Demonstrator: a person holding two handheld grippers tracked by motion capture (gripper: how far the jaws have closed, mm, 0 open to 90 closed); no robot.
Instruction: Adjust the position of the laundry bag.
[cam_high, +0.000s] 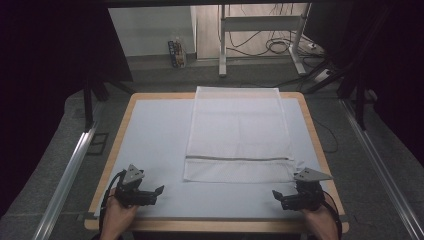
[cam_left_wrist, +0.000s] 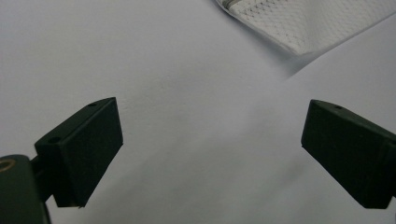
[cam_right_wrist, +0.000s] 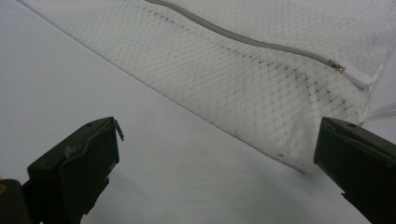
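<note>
Both of my hands came in at the bottom edge of the high view, my left gripper (cam_high: 159, 190) at lower left and my right gripper (cam_high: 275, 193) at lower right, each resting over the pale table cover (cam_high: 150, 135) with jaws spread wide and nothing between them. One white mesh laundry bag (cam_high: 239, 131) lay flat at the centre, its far edge at the table's top rim, its near edge just up from my right gripper and well apart from my left. Through the left gripper view, my two black jaws stood wide over bare cover, one corner of the bag (cam_left_wrist: 299, 18) at upper right. Through the right gripper view, the jaws (cam_right_wrist: 219, 163) gaped just short of the bag's near edge, with its single grey zipper (cam_right_wrist: 243, 39) running across the top. I judged the step was to reach for the near corners; doing it well meant sliding one jaw under the mesh edge before closing, both sides evenly. Count: two grippers, one bag, one zipper.
</note>
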